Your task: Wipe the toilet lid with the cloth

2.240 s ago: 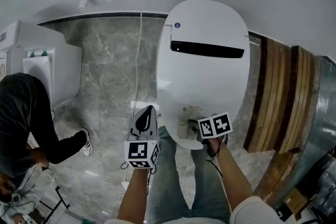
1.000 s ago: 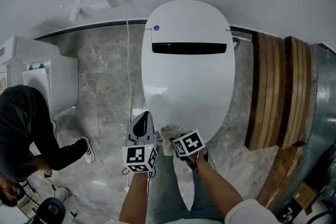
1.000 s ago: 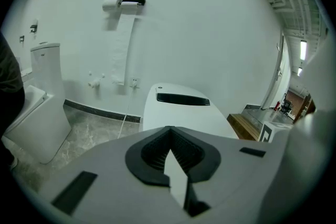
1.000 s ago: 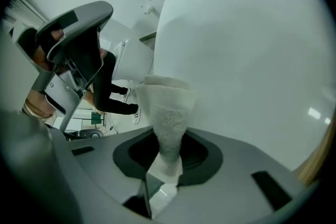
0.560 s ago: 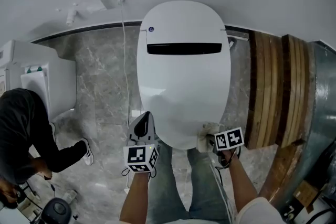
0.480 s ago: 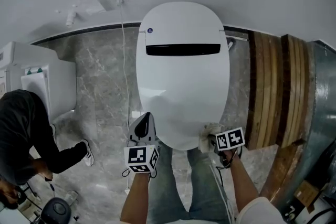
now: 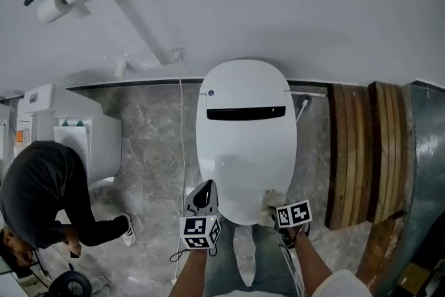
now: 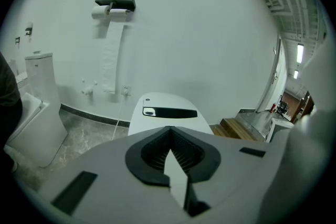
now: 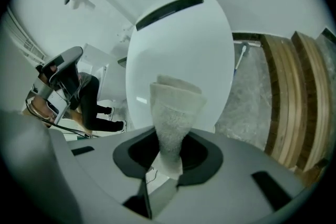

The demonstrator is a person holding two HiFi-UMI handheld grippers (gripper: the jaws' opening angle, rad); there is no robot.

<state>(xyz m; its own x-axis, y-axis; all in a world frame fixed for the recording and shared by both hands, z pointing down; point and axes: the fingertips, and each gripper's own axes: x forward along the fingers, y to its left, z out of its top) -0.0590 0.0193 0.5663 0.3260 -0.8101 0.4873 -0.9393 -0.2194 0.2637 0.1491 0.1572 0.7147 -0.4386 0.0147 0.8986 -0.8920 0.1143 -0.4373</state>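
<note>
Head view | we find the right gripper (image 7: pixel 277 208) pinching the cloth (image 7: pixel 268 199) at the lower right rim of the toilet lid (image 7: pixel 243 142) | left gripper (image 7: pixel 206 190) pressed together, empty, just lower left of the lid | we judge wiping under way; no wiped area distinguishable, upper lid likely outstanding.

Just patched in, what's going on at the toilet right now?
A person facing the closed white oval toilet lid holds a gripper in each hand. The right gripper is shut on a pale fuzzy cloth at the lid's front right edge; contact is unclear. The left gripper is shut and empty, off the lid's front left. Someone in dark clothes crouches at far left.
</note>
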